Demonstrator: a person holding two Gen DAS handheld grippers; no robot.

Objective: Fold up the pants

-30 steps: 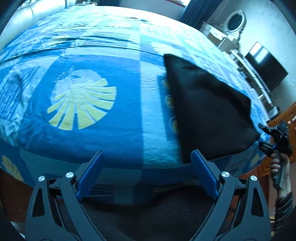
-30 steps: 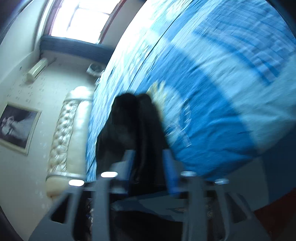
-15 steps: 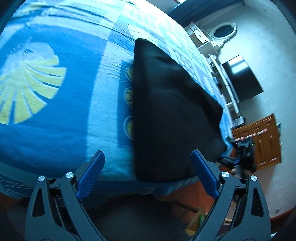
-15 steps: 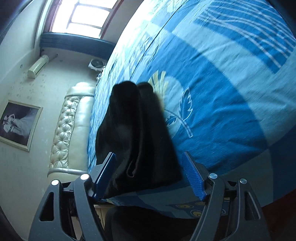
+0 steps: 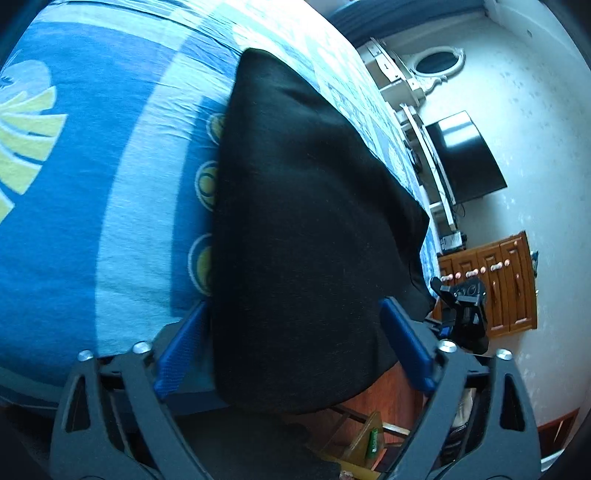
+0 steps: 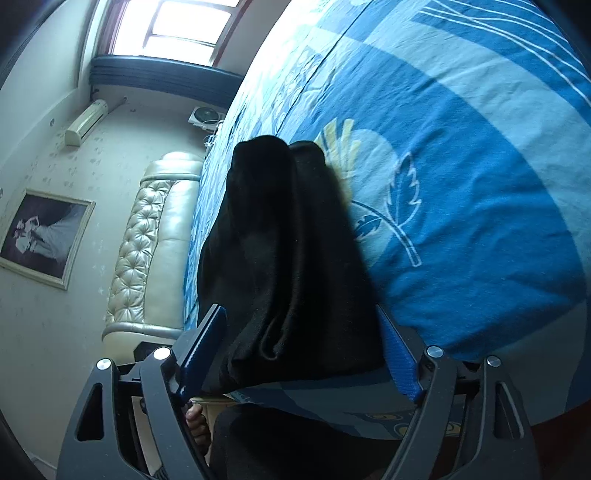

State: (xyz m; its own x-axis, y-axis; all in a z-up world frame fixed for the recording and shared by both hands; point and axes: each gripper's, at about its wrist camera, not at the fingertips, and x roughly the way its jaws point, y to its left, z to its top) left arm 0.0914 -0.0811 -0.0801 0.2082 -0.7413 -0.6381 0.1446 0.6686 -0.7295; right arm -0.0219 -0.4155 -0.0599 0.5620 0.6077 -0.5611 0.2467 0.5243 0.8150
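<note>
- Bedroom, left wrist view: blue patterned bedspread [image 5: 110, 206] with yellow leaf print, black pants [image 5: 303, 229] lying folded along its near edge, one end hanging over the side.
- Left gripper [image 5: 291, 347] spread wide, blue fingers [image 5: 177, 354] on either side of the hanging end, gripping nothing.
- Beyond the pants: right gripper [image 5: 461, 310], wooden cabinet [image 5: 506, 288], dark television [image 5: 465, 158].
- Right wrist view: same bedspread [image 6: 461, 177], pants [image 6: 284, 258] stretching away along the edge, near end bunched.
- Right gripper [image 6: 295, 350] wide apart, straddling that end without clamping.
- Behind: padded headboard [image 6: 155, 243], framed picture [image 6: 44, 236], window [image 6: 173, 29].
</note>
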